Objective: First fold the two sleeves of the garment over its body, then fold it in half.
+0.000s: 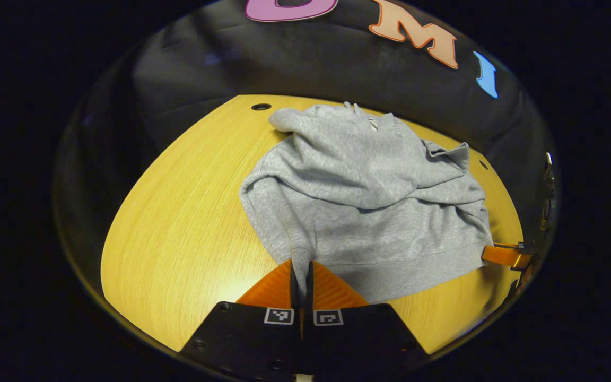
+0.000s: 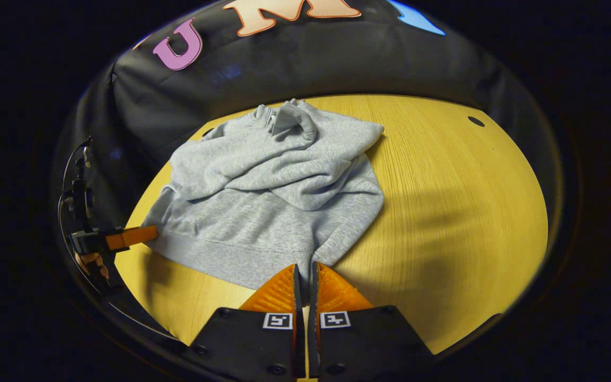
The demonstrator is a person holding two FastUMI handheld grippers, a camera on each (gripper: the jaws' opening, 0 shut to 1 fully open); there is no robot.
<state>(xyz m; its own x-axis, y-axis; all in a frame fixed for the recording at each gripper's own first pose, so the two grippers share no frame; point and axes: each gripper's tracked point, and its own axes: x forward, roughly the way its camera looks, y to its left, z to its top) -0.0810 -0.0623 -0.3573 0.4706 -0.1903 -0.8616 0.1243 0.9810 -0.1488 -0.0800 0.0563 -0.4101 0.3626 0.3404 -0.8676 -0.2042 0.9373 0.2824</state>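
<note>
A grey hoodie (image 1: pixel 369 180) lies flat on the yellow wooden table (image 1: pixel 178 228), hood at the far end and both sleeves (image 1: pixel 348 170) crossed over its body. My left gripper (image 1: pixel 301 263) is shut on one corner of the bottom hem, with a strip of grey cloth pinched between its fingers. In the right gripper view the hoodie (image 2: pixel 268 212) lies ahead and my right gripper (image 2: pixel 305 269) is shut on the other hem corner. Each view also catches the other gripper at the hem's far corner: the right gripper (image 1: pixel 488 253), and the left gripper (image 2: pixel 151 232) with a hand behind it.
The round table top has small dark holes near its far rim (image 1: pixel 261 106) (image 2: pixel 476 121). Bare wood stretches left of the hoodie in the left gripper view and right of it (image 2: pixel 459 212) in the right gripper view. The black cloth wall (image 1: pixel 337 63) stands behind the table.
</note>
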